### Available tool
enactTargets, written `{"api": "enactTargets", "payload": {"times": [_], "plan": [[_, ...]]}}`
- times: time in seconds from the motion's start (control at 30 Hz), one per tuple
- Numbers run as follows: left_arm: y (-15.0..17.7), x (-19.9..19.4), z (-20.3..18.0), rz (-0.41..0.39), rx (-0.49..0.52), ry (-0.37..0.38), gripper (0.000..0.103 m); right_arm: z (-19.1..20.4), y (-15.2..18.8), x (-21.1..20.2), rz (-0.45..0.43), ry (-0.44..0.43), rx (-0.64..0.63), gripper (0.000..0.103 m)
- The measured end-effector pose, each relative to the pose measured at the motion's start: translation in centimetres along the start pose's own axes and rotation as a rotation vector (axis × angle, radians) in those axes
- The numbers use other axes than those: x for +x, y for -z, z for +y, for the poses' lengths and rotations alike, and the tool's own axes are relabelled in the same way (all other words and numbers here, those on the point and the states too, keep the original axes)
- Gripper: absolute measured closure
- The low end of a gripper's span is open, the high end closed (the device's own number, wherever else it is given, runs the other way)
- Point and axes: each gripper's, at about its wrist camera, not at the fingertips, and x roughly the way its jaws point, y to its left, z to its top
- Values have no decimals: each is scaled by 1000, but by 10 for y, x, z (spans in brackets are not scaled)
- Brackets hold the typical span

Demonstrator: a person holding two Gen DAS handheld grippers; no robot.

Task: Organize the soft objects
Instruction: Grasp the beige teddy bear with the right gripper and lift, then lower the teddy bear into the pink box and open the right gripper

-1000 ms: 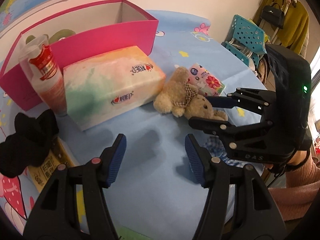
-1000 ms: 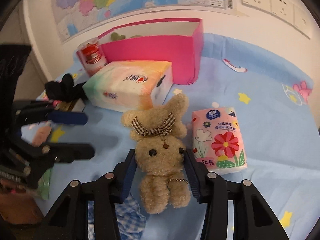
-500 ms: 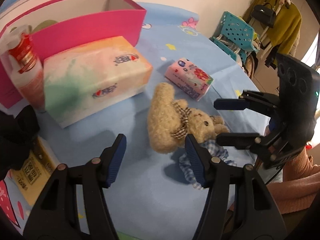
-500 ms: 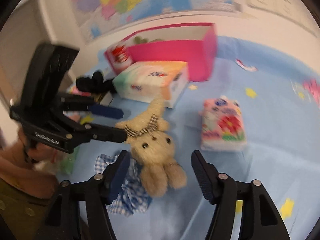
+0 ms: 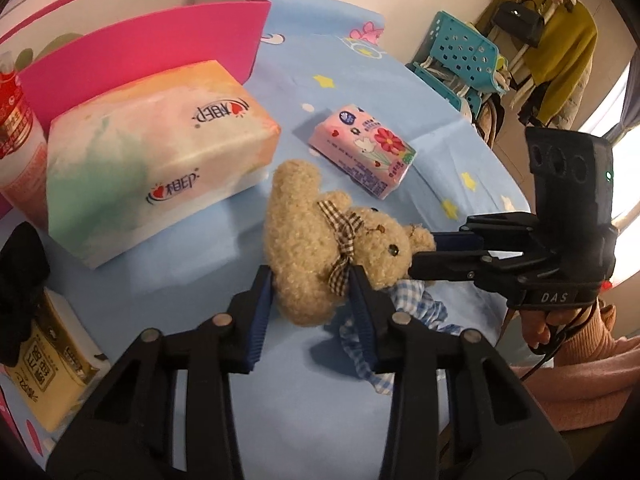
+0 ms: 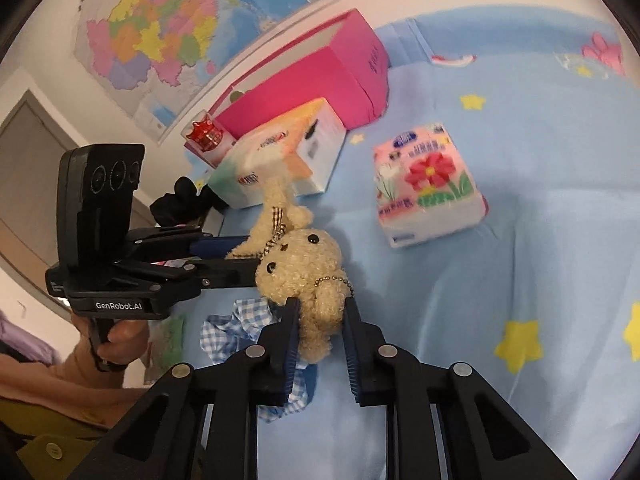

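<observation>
A tan plush bunny [image 5: 320, 232] with a checked bow lies on the blue table cover, partly over a blue checked cloth [image 5: 404, 312]. My left gripper [image 5: 311, 278] has the bunny's ear end between its jaws, which are closing, and the pads press the fur. In the right wrist view my right gripper [image 6: 320, 308] has the bunny's [image 6: 304, 256] legs between its pads, and its jaws are also closing. Each gripper shows in the other's view: the right gripper [image 5: 426, 252] at the bunny's far end, the left gripper [image 6: 248, 256] at the ears.
A pastel tissue box [image 5: 152, 152] and an open pink box [image 5: 140, 52] stand behind the bunny. A pink flowered tissue pack [image 5: 362, 152] lies to its right. A black cloth item [image 5: 20, 272], a yellow packet [image 5: 44, 364] and a red-and-white cup [image 5: 16, 136] are at the left.
The bunny moved away from the tissue box toward the near edge. The right jaws widened, then narrowed onto its legs. The left gripper came forward and narrowed onto its ear end.
</observation>
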Motion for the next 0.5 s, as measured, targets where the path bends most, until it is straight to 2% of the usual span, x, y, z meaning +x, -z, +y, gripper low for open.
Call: {"api": "enactTargets", "payload": {"times": [0.17,0.33,0.5], "plan": [[-11,-30,-4,-90,-6,-4,62,22,-20,-19,-50,21,-95,84],[-38,-72,-1,-192,5,-63,62,49,-59,-36,-111,31,-216,84],[-79,-97,13,-239,8,-146,62,70,-109,-35,-161,44,-310,84]]}}
